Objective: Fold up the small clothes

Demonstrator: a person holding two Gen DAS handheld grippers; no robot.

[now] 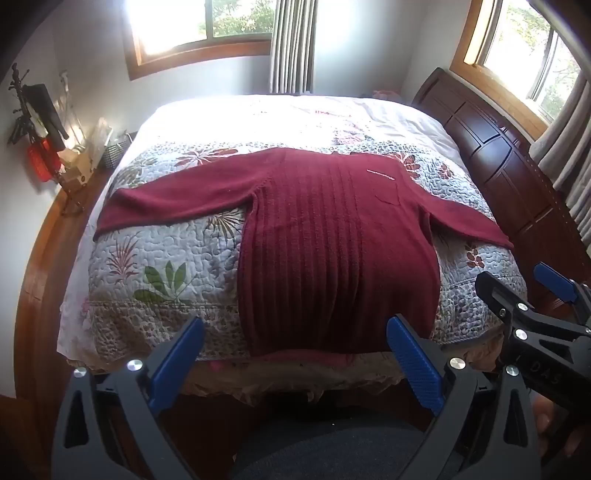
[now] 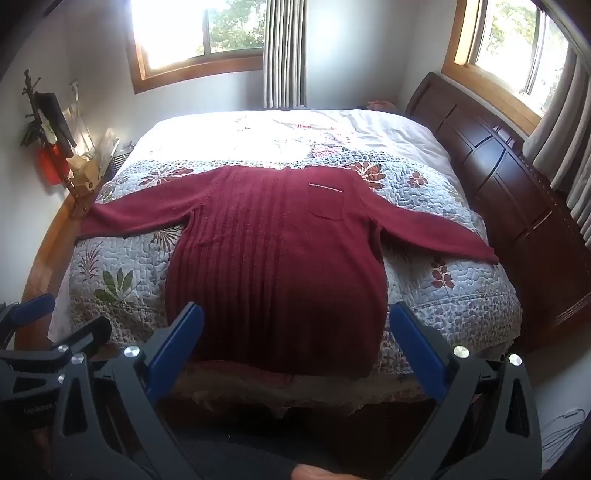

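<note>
A sweater (image 2: 273,258) is lying flat on a quilt (image 2: 424,206) covering the bed, sleeves stretching left and right, hem reaching the near edge. The left gripper (image 1: 295,354) and right gripper (image 2: 295,347) are hovering side by side before that edge, jaws spread wide, touching nothing. A headboard (image 2: 517,192) is standing at right, windows (image 2: 199,29) behind, a cluttered shelf (image 2: 85,173) at left.

One dark red sweater (image 2: 273,258) lies spread on one bed under one floral quilt (image 2: 424,206), with its two sleeves out and one chest pocket (image 2: 327,201); two grippers, left (image 1: 295,354) and right (image 2: 295,343), two windows, one wooden headboard (image 2: 517,192)
</note>
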